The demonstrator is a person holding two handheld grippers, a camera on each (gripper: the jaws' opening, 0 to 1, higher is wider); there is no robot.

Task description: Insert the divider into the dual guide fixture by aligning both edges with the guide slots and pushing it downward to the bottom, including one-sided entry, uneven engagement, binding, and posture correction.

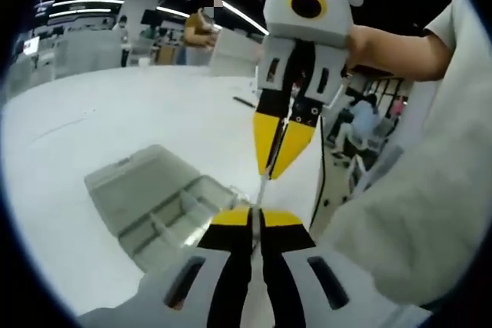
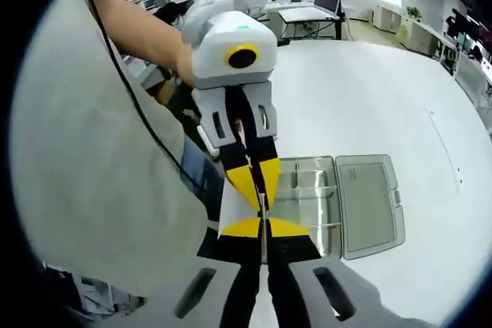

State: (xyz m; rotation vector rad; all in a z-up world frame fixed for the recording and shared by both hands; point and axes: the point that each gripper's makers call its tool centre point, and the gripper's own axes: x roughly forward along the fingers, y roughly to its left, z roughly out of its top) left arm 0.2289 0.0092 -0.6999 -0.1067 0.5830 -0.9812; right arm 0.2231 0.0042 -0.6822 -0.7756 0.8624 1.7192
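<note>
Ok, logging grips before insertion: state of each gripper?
Left gripper: shut on the divider.
Right gripper: shut on the divider's other edge.

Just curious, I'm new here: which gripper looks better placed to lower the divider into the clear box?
Probably right. Both pinch the divider, but the right gripper points straight at the compartments of the clear box; from the left gripper the box lies off to one side.

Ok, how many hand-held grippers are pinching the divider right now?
2. The left hand-held gripper grips one edge of the thin divider; the right hand-held gripper grips the opposite edge, above the open clear box.
</note>
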